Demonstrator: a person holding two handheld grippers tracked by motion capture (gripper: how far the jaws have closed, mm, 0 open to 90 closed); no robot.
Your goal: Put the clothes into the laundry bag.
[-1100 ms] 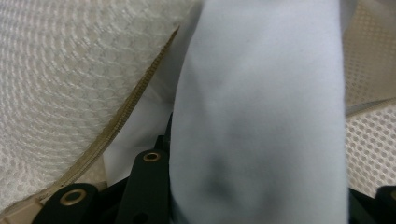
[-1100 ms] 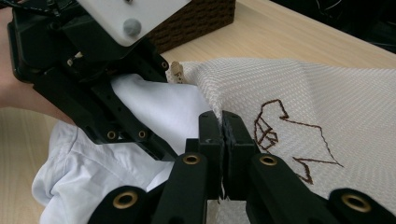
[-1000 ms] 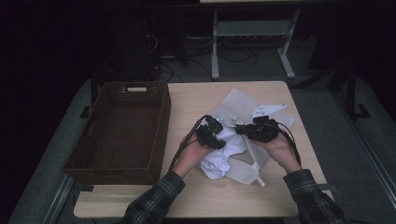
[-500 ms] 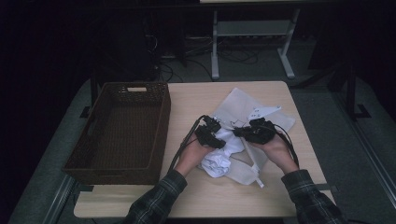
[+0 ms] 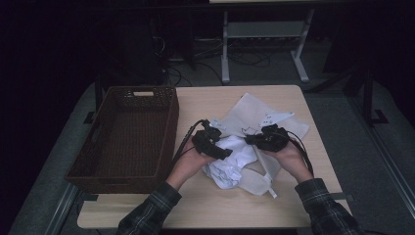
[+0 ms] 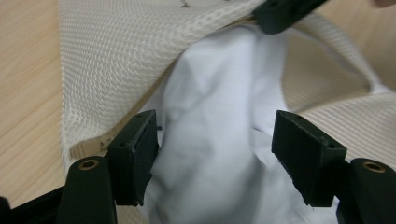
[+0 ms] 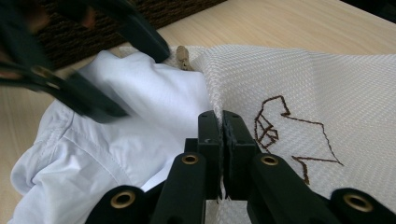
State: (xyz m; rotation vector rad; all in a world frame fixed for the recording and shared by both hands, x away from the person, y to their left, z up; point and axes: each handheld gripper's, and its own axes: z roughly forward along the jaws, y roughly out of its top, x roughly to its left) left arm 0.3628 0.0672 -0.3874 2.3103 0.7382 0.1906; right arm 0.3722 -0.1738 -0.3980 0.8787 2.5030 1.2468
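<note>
On the pale wooden worktop (image 5: 288,196) sit, from largest down, a dark brown wicker basket (image 5: 127,134) at the left side and, just beside it toward the middle, a cream mesh laundry bag (image 5: 254,115) spread flat with brown stitched lines on its upper face. A crumpled white garment (image 5: 230,164) lies at the near end of the bag, partly tucked under the bag's lifted edge and partly spilling onto the worktop toward the person. A white strap or drawstring piece (image 5: 264,169) trails from the bag toward the near edge.

Both of the person's forearms, in plaid sleeves, come in from the near side. The left gripper (image 5: 211,142) is over the garment; its fingers (image 6: 135,156) stand wide apart, one on each side of the white cloth, with the cloth bulging between them and not pinched. The mesh edge passes just behind the left-hand finger.

The right gripper (image 5: 266,138) is at the bag's opening. Its fingers (image 7: 236,133) are pressed together on the rim of the mesh bag (image 7: 299,84), holding that edge raised above the white garment (image 7: 116,135), which lies just beside and below it.
</note>
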